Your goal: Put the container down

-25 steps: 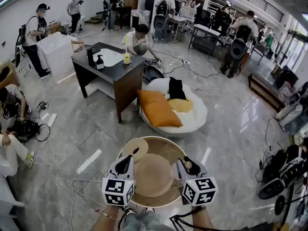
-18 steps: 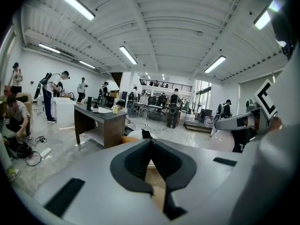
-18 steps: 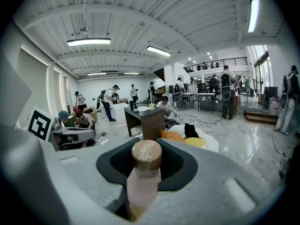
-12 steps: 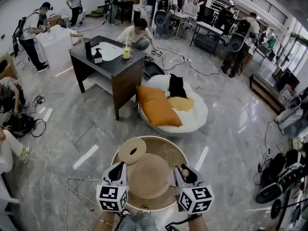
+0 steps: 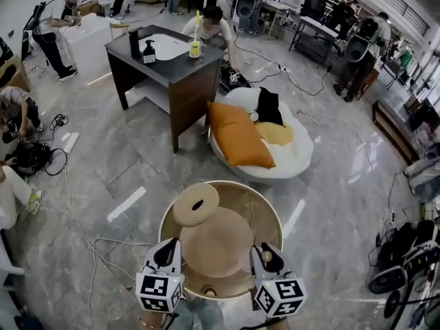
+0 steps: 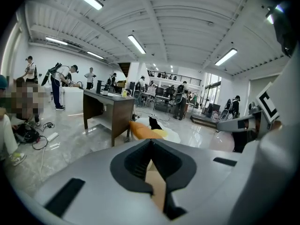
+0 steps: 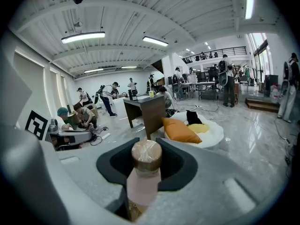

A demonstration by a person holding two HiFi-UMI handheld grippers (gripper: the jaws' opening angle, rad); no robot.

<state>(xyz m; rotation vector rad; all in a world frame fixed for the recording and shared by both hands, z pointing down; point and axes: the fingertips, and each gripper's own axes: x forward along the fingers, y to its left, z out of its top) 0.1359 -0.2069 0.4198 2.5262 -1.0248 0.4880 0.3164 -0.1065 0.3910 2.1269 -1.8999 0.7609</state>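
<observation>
You had the left hand-held gripper (image 5: 170, 254) clamped on the near-left edge of the container (image 5: 265, 214). In the left gripper view a thin tan strip filled the gap between its jaws. Your right hand-held gripper (image 5: 267, 257) was closed on the container's near-right side, around a pale pink upright piece (image 7: 142, 185) with a brown, shiny-wrapped cap (image 7: 146, 154).

The container was a wide, round, shallow tub with a light rim and a tan inside. It hung between your two tools just in front of you; I could not tell whether it touched the floor. Inside it lay a large tan disc (image 5: 218, 241) and, overlapping that disc's far-left edge, a smaller disc with a dark hole (image 5: 196, 205).

Below was a glossy grey marble floor (image 5: 137, 170) with loose cables (image 5: 103, 246). Farther off sat a white round floor cushion (image 5: 297, 162) with an orange pillow (image 5: 240, 136) on it. Beyond that a dark tabletop (image 5: 175, 64) carried a pump bottle (image 5: 148, 51), and people stood and crouched around the hall.
</observation>
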